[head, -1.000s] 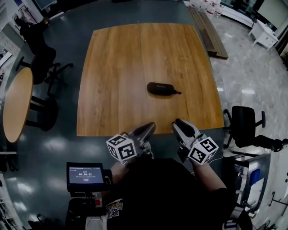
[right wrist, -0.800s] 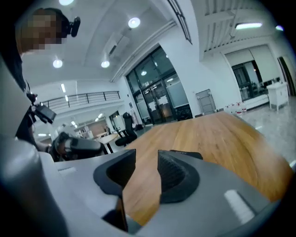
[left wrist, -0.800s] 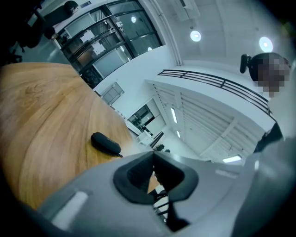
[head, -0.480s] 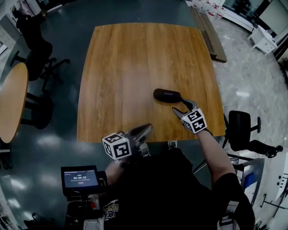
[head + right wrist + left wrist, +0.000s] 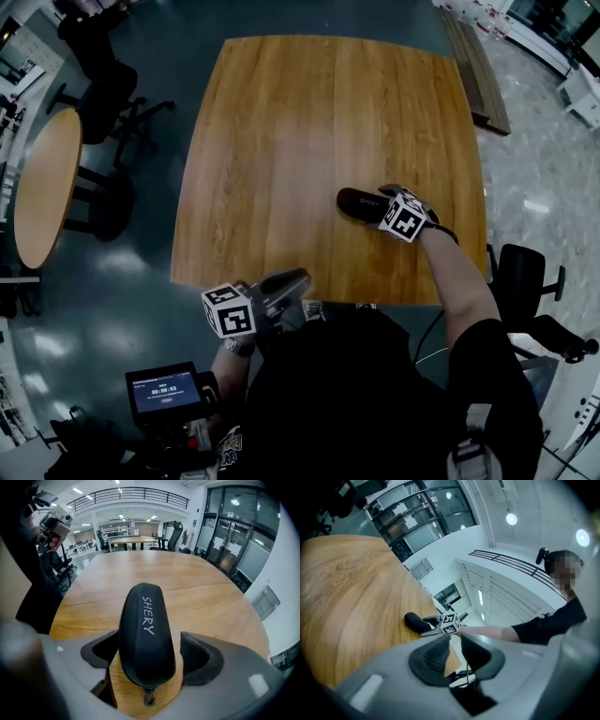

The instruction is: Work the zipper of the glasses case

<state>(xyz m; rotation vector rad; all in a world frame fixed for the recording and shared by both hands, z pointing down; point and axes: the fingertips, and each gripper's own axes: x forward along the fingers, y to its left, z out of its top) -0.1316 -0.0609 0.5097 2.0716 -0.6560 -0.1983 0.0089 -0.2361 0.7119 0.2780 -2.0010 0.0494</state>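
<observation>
Hall: glossy grey floor [image 5: 141,281] with office chairs and a round side table [image 5: 42,202] standing off to the left.
Worktop: large, square, light-wood worktop [image 5: 309,131], bare but for one item, with broad open room across its far and left sides.
Glasses case: black, oval, hard-shell glasses case [image 5: 359,202] lying flat near the right edge, toward the near side. It looks zipped shut, and the margin on the right is slim.
Right gripper: grey right gripper [image 5: 386,202] pitched down over the case's end. Its jaws have just been opening to full spread and straddle the shell without pressing it.
Left gripper: grey left gripper [image 5: 455,649] at the near edge, well apart from the case. Its jaws have just been opening a crack, with nothing between them.
Zipper pull: small metal pull [image 5: 149,695] at the case's near end, untouched.
Step in hand: approach, by the look of it; the zip is not yet worked.
Next move: likely one gripper steadies the shell and the other pinches the pull. Any push should go away from the right edge.
</observation>
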